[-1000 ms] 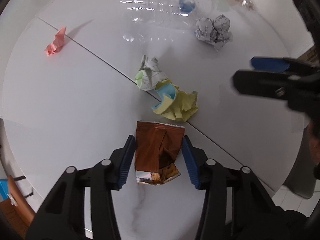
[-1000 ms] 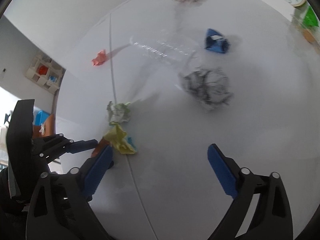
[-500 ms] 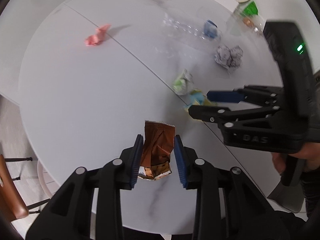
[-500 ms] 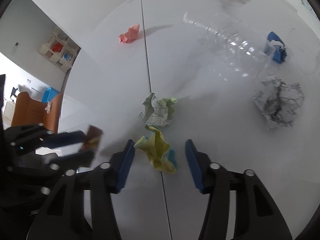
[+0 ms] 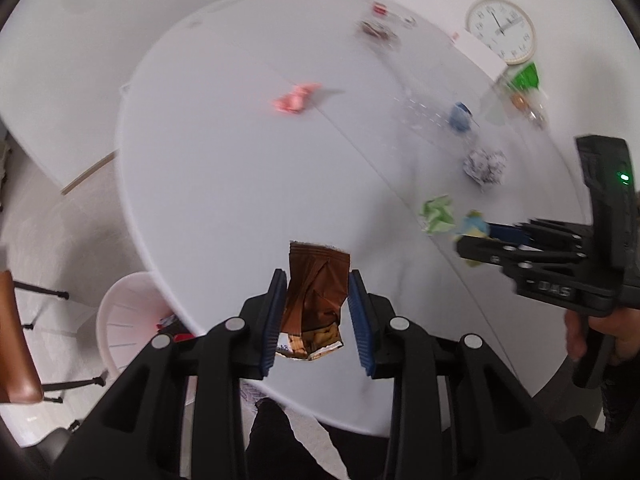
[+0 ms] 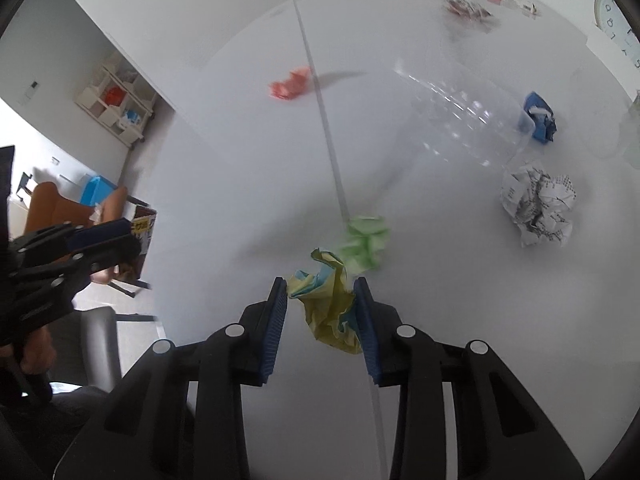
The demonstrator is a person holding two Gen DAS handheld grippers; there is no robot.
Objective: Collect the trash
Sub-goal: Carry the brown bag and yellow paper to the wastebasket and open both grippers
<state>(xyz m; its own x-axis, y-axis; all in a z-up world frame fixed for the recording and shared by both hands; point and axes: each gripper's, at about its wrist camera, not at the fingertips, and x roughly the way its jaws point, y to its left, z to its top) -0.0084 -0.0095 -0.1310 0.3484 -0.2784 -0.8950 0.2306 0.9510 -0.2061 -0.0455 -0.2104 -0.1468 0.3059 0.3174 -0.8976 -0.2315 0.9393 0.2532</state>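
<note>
Over table point(image 5: 224, 184) | left gripper point(image 5: 316, 312) clamps brown wrapper point(image 5: 314, 300) | right gripper point(image 6: 322, 316) pinches yellow wad point(image 6: 328, 308), blurred

Bare tabletop point(image 5: 224, 184) left of pink wad point(image 5: 295, 98)

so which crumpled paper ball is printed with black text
The white crumpled paper at the far right, beside the clear bottle. The green, pink and yellow-blue wads show plain colour.

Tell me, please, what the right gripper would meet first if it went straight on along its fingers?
Beyond the yellow-and-blue paper wad it already holds, the right gripper would probably meet the green crumpled paper first, just ahead and slightly right of its fingertips. Motion blur makes the gap between them hard to judge.
</note>
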